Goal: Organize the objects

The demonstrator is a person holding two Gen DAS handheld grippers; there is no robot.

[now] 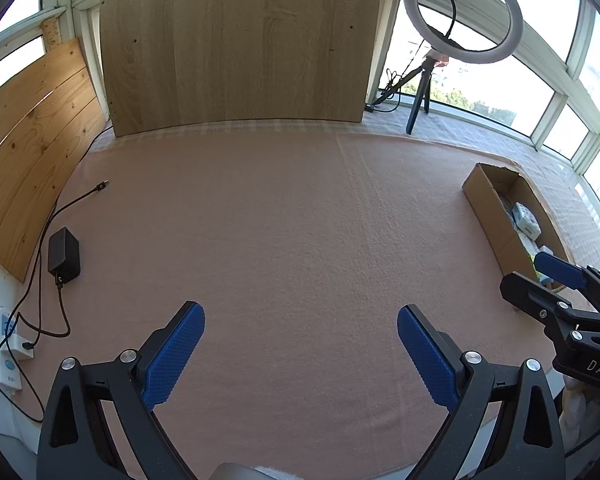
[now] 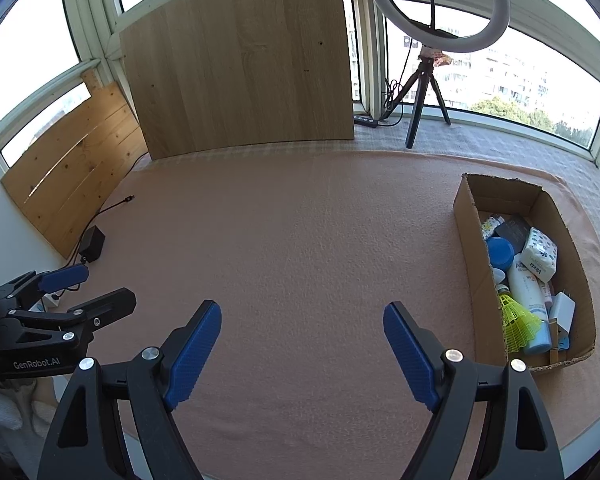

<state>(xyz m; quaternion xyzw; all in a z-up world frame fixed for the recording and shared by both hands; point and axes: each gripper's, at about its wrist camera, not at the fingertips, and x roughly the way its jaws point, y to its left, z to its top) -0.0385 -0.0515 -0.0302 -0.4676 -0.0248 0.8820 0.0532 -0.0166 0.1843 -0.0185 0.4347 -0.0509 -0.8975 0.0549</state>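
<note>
Both grippers hover low over the pink cloth (image 2: 300,240), side by side at the near edge. Left gripper (image 1: 300,356): fingers spread wide, nothing between the pads. Right gripper (image 2: 302,354): likewise wide and empty. The cardboard box (image 2: 466,232) sits at the right, long side running near to far, open top up, so items drop in from above. Inside, packed together: white bottle (image 2: 526,288), yellow shuttlecock (image 2: 518,318), tissue pack (image 2: 540,254), blue lid (image 2: 499,251), white charger (image 2: 562,310); the smaller pieces under them are too crowded to identify. No loose objects lie on the cloth's centre, so the sorting looks essentially finished. A black adapter (image 1: 64,256) with cable rests at far left, probably rig hardware rather than a task item.
</note>
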